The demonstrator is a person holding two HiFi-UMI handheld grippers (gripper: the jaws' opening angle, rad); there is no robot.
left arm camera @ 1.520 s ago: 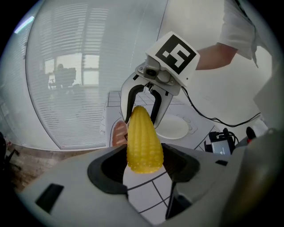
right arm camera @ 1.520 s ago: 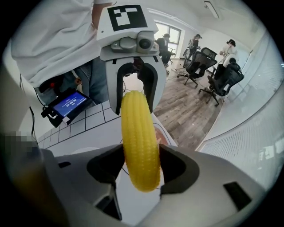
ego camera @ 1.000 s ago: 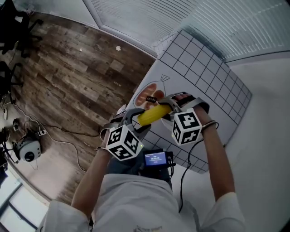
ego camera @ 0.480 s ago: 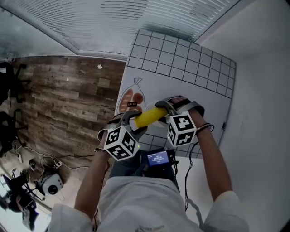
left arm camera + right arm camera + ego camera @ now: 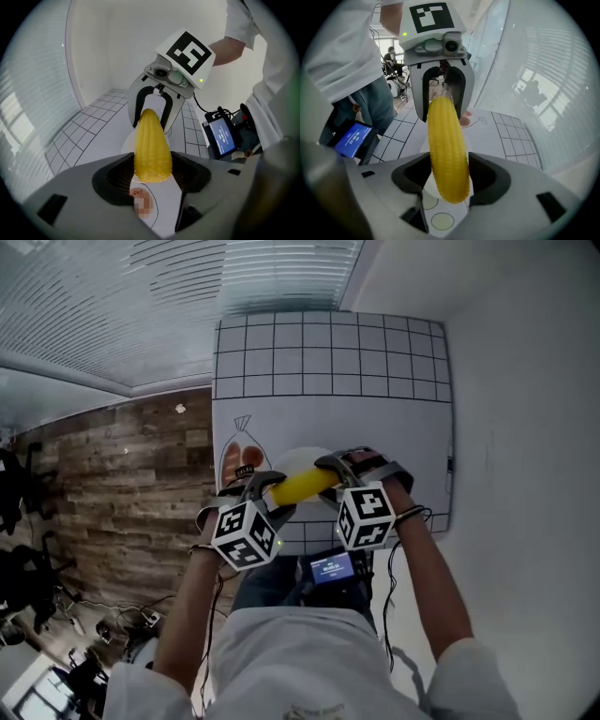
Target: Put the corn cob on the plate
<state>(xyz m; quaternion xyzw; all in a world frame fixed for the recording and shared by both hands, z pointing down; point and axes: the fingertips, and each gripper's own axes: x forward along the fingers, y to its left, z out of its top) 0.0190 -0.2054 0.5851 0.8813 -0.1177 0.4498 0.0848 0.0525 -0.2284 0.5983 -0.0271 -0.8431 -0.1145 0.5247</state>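
- Spanning the tabletop, gridded mat [image 5: 328, 362]: carried printed outlines and the plate near its front edge. A cob let go short or wide of the plate would have landed on this sheet and might have rolled off it.
- Plate [image 5: 298, 458]: white, round, directly under the cob and largely hidden by it. It looked a small target, so a skewed lowering could have left one end hanging over the rim.
- Left gripper [image 5: 262, 487] and right gripper [image 5: 336, 469]: each clamped on one end of the cob, jaws set wide. Unequal release was judged the likeliest fault, with one end dropping first and tipping the cob off.
- Corn cob [image 5: 302, 486]: held off the surface above the plate. Its long axis ran crosswise between the grippers, roughly level, with the blunt end in the left jaws and the rounded tip poking through the right.
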